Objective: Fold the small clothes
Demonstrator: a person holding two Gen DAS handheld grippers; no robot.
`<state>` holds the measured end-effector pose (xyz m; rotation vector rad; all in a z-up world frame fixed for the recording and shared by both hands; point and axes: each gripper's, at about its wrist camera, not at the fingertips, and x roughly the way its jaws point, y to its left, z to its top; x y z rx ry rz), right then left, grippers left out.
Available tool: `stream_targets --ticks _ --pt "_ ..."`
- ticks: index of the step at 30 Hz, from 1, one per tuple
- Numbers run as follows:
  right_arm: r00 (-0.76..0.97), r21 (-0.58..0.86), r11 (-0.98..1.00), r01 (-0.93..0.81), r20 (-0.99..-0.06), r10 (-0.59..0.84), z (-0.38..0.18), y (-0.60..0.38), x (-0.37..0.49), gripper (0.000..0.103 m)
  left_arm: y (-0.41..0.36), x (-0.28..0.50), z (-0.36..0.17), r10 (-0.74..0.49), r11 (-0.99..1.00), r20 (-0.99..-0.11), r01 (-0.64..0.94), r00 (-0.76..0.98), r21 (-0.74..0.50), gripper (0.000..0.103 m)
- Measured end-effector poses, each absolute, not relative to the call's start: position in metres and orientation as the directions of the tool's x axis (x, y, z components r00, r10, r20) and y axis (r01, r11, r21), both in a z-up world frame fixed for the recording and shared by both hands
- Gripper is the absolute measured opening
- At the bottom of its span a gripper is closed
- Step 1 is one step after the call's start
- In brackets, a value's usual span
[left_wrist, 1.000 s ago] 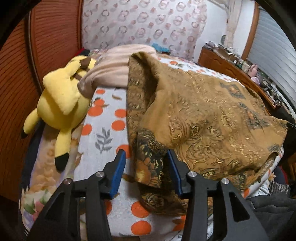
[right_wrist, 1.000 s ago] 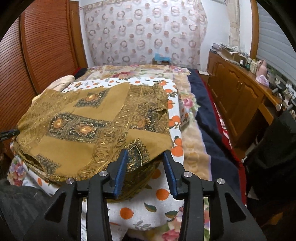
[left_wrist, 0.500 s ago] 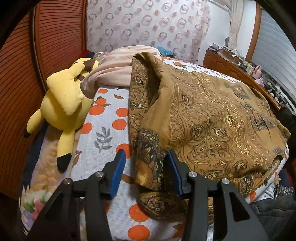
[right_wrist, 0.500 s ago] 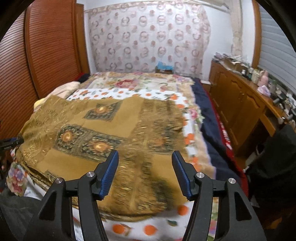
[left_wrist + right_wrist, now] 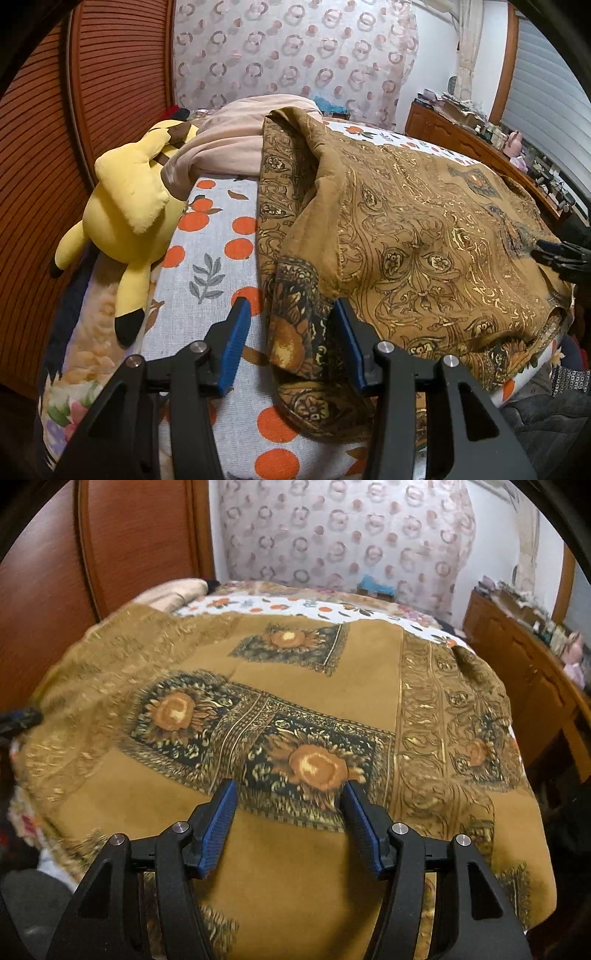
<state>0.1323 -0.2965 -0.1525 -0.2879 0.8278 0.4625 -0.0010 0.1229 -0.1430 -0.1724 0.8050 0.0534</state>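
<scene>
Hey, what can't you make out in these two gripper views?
- Left view: the cloth's near corner, hidden under its own folds.
- Left view: the right gripper, cut off by the frame edge.
- Right view: the cloth's left edge, blurred.
- Right view: items on the dresser, too small and blurred.

A bare strip of bedsheet [image 5: 221, 258] lies open between the plush toy [image 5: 125, 218] and the brown cloth [image 5: 424, 251]; a pink pillow [image 5: 236, 147] blocks its far end.
</scene>
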Motion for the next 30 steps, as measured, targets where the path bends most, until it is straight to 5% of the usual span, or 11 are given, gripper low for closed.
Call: stream_targets --ticks 11,17,30 --pt "0.596 -0.045 0.879 -0.475 -0.752 0.283 -0.157 -0.304 0.132 0.073 0.125 -0.013 -0.143 -0.054 0.976 -0.711 -0.114 0.701 -0.187 0.045" --pt "0.615 -0.067 0.885 -0.461 -0.743 0.264 -0.157 -0.305 0.125 0.077 0.126 -0.013 -0.143 -0.091 0.968 -0.704 -0.103 0.704 -0.228 0.004" --pt "0.612 -0.027 0.88 -0.475 -0.729 0.308 -0.152 -0.321 0.123 0.078 0.1 -0.005 -0.089 -0.194 0.963 -0.583 0.038 0.789 -0.268 0.001"
